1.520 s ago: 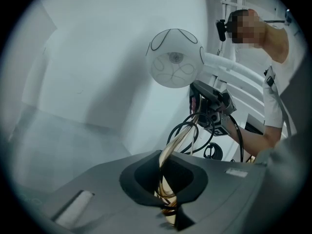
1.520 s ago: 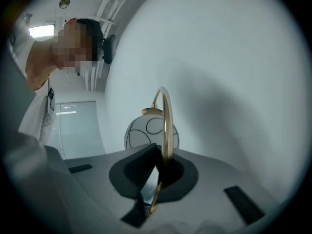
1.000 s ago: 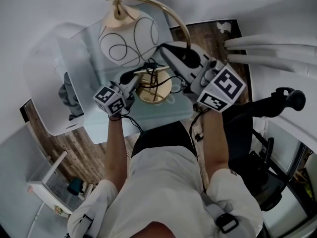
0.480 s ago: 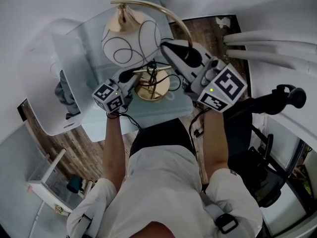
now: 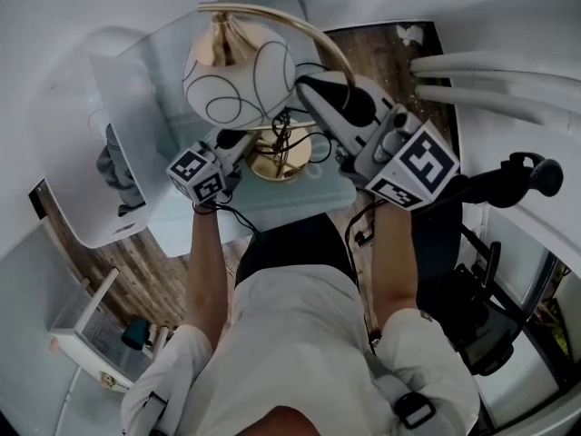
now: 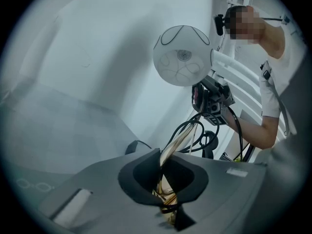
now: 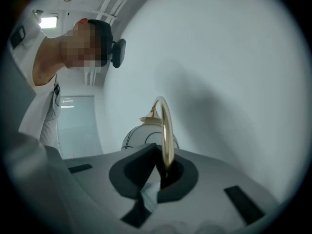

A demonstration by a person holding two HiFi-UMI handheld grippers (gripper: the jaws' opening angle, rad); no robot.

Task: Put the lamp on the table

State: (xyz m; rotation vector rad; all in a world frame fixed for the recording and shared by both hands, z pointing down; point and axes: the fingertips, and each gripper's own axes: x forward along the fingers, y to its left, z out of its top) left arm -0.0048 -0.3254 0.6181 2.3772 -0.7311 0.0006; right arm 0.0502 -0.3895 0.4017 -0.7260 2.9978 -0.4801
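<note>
L gripper (image 6: pixel 162 167), 9 o'clock of base: jaws just eased apart a hair, pads pinching the lamp (image 5: pixel 241 73) by its thin brass stem. Lamp base sits on glass table (image 5: pixel 168 116), 12 o'clock of person. R gripper (image 7: pixel 160 165), 3 o'clock: jaws clamped tight on brass arc.

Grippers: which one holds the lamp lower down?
The left gripper, jaws just easing open on the stem by the base; the right gripper clamps the arch higher, beside the shade.

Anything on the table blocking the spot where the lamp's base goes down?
Nothing visible does. The table around the lamp and its base is bare glass; only the lamp's own black cord loops beside the base.
</note>
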